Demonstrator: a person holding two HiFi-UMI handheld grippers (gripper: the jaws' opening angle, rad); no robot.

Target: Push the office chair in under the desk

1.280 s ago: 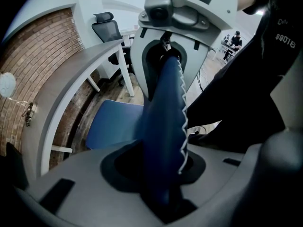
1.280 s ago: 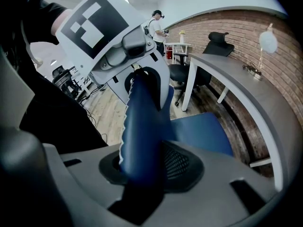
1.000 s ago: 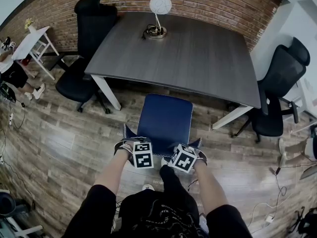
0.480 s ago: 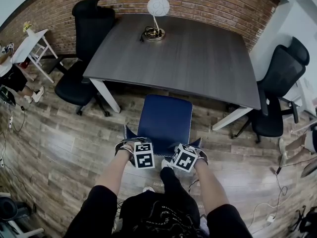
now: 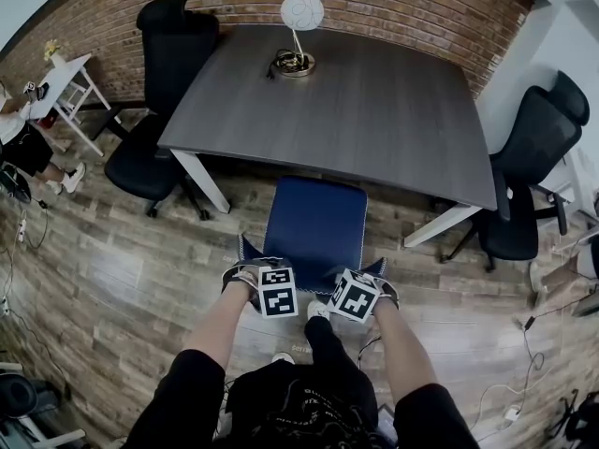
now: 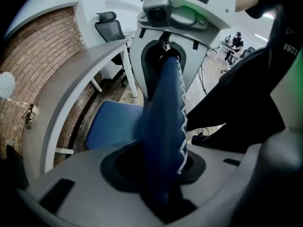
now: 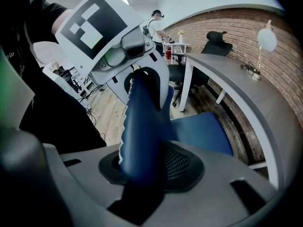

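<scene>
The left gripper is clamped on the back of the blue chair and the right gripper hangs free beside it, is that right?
Not quite. The right gripper does not hang free: the right gripper view shows its jaws closed on the blue chair back too. The left gripper is clamped on that back, as you said.

The gap under the desk [image 5: 374, 110] stands open between its left white leg [image 5: 201, 176] and right white leg [image 5: 440, 223], and the blue office chair [image 5: 316, 221] fills the middle of it at the near edge. One black chair [image 5: 150, 157] crowds the left leg, another black chair [image 5: 524, 185] the right. Bare wood floor [image 5: 122, 269] lies free on either side.
</scene>
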